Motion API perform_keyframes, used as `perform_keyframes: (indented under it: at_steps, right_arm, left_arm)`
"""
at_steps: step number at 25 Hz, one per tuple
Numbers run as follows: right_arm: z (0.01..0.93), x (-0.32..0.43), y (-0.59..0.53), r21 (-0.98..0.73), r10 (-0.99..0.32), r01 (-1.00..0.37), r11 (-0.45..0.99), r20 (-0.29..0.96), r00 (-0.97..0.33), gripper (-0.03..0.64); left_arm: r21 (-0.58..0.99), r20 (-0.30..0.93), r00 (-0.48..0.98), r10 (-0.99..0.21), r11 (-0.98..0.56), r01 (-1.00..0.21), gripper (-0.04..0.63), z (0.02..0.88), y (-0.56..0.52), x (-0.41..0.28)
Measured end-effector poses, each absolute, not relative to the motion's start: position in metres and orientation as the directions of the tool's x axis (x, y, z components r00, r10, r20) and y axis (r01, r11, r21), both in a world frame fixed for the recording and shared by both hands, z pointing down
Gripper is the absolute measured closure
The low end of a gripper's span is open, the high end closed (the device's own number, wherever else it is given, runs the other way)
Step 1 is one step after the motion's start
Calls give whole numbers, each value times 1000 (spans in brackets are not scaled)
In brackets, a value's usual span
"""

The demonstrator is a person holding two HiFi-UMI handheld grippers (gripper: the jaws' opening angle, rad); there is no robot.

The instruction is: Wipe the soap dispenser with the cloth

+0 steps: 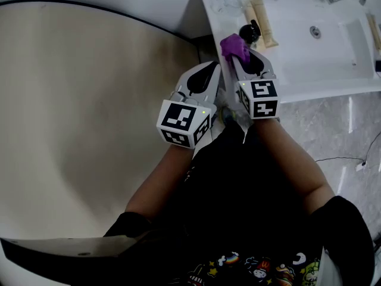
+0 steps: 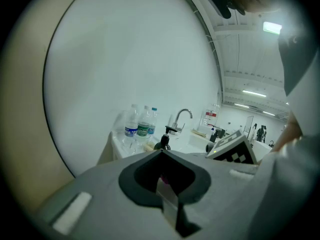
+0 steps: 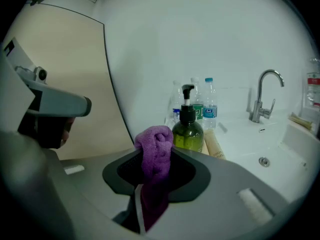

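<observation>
The soap dispenser (image 3: 188, 134) is a green bottle with a black pump, standing on the white counter (image 3: 240, 134) just beyond my right gripper (image 3: 156, 151). That gripper is shut on a bunched purple cloth (image 3: 155, 156), which sticks up past its tips, a little short of the bottle. From the head view the cloth (image 1: 234, 46) sits just below the pump top (image 1: 250, 33). My left gripper (image 1: 212, 68) hangs beside the right one, off the counter's left edge, its jaws together with nothing held. Over its tips (image 2: 162, 153) the dispenser (image 2: 162, 143) shows farther off.
Three water bottles (image 3: 200, 106) stand behind the dispenser against the white wall. A beige tube (image 3: 214, 145) lies to its right. A chrome faucet (image 3: 262, 96) and the sink basin (image 1: 333, 34) lie further right. A beige curved panel (image 1: 89, 100) fills the left.
</observation>
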State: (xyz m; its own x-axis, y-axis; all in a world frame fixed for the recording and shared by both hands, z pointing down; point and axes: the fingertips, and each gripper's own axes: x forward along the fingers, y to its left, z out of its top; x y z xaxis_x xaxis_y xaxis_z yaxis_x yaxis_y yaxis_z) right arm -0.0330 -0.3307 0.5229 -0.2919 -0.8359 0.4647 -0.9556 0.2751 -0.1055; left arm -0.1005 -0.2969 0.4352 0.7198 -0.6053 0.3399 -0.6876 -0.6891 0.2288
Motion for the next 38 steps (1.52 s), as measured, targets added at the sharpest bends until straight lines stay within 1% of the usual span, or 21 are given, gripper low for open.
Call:
perform_keyframes:
  at_steps: [8,10,17,22,27,38]
  right_arm:
    - [472,-26,-332,-63,-885,-962,267,379,-270,479]
    - [471,-25,-332,-53,-886,-961,271,376,-271,479]
    - [514,-30,-328,-39,-852,-956,292,443,-278,479]
    - [543,-30,-328,-37,-826,-953,302,488,-281,479]
    - [554,-29,-331,-25,-811,-947,320,509,-287,479]
    - [481,-1,-320,-11,-861,-944,331,407,-306,479]
  left_arm:
    - [216,319,737,-596,-711,-669,595,431,-317,-92]
    - [209,316,740,-593,-718,-664,595,430,-320,-89]
    - [196,339,753,-564,-740,-643,595,436,-320,-81]
    - [196,349,747,-566,-735,-649,595,440,-316,-83]
    - [201,355,745,-565,-732,-651,595,445,-314,-82]
    - [199,313,758,-572,-741,-641,595,422,-315,-62]
